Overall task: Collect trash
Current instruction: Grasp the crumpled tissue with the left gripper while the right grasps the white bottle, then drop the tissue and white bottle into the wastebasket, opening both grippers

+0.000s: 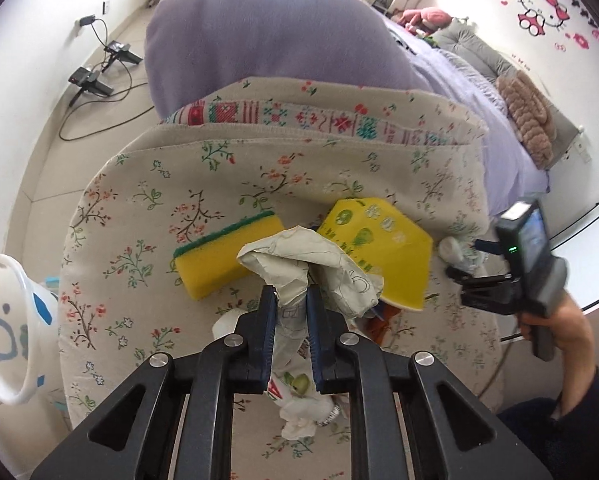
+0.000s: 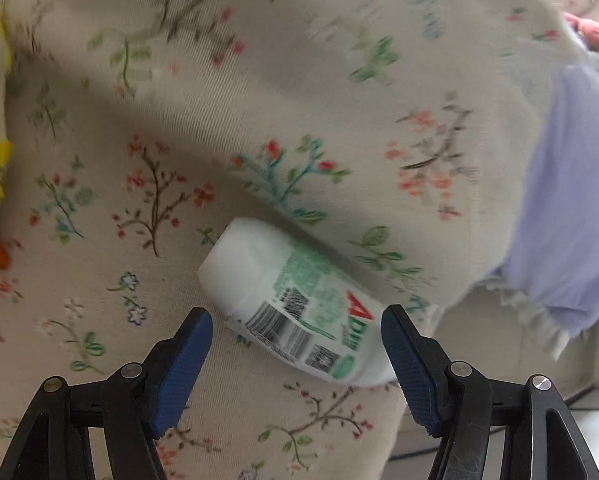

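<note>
Crumpled paper [image 1: 299,264] sits mid-table on the floral cloth [image 1: 139,208], just near of the yellow sponge [image 1: 227,252] and the yellow box [image 1: 379,248], touching both. Left gripper [image 1: 290,300] is clamped on the paper's near lobe, pads pressing in from either side; the wad bulges out beyond the tips, away from the camera. More white wrapper scraps [image 1: 295,408] lie under the jaws, nearer still.

Second trash item: white bottle [image 2: 299,304] lying on its side on the cloth at the table's right part. In the right wrist view its long axis runs diagonally, one blunt white end up-left and the barcode end down-right. Right gripper [image 2: 297,338] hangs over it with jaws spread wide, one pad on each side of the labelled end, neither clearly touching; frame is blurred. Bottle axis is skewed to the line between the pads, so closing should catch it across the body at a slant, and it could twist or roll.

White bin [image 1: 15,332] stands off the table's left edge, closest to the left gripper. Bed [image 1: 259,40] lies far behind.
</note>
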### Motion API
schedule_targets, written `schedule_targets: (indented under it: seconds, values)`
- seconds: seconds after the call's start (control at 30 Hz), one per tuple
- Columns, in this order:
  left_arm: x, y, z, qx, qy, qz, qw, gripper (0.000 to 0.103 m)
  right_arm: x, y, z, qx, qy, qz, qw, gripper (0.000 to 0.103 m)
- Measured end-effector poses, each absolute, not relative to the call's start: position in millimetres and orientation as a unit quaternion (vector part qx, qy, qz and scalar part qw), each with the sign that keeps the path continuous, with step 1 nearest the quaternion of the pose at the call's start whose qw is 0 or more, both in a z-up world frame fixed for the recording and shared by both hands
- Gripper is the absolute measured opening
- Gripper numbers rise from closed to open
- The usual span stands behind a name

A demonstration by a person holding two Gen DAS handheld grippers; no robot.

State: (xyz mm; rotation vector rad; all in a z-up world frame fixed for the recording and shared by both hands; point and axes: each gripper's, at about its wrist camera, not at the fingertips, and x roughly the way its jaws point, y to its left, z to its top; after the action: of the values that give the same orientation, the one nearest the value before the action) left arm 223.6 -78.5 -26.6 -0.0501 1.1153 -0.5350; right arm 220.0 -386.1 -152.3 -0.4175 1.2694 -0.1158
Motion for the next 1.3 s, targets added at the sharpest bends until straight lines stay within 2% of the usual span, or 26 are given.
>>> schedule_targets:
  seconds: [0.07,0.23,0.3,0.33,0.7,0.9,1.1,1.3]
  values:
    - [221,-74,-22,-0.038,0.521,-0.259,0.812,0.016,223,-383,-152,-0.199,0.586,-0.046,0.784,0.044]
    - [223,-58,-18,-0.074,0.519,-0.271,0.807,0.016,217,-367,-152,-0.249,0.576,-0.041,0.778,0.037]
    - [225,-47,-18,-0.099,0.523,-0.273,0.801,0.016,214,-367,-142,-0.222,0.582,-0.034,0.782,0.028]
    - [226,-44,-17,-0.107,0.524,-0.275,0.799,0.016,211,-353,-129,-0.206,0.582,-0.033,0.786,0.020]
    - [222,-14,-2,-0.122,0.514,-0.258,0.809,0.016,173,-353,-39,0.003,0.517,0.003,0.856,0.020]
    - [229,17,-6,-0.110,0.530,-0.191,0.818,0.016,162,-324,1,0.036,0.457,0.029,0.888,0.020]
    - [239,77,-7,-0.153,0.535,-0.142,0.819,0.016,168,-287,26,0.045,0.404,0.082,0.910,0.020]
    - [243,152,-14,-0.188,0.535,-0.068,0.821,0.016,182,-248,13,0.064,0.404,0.122,0.904,0.020]
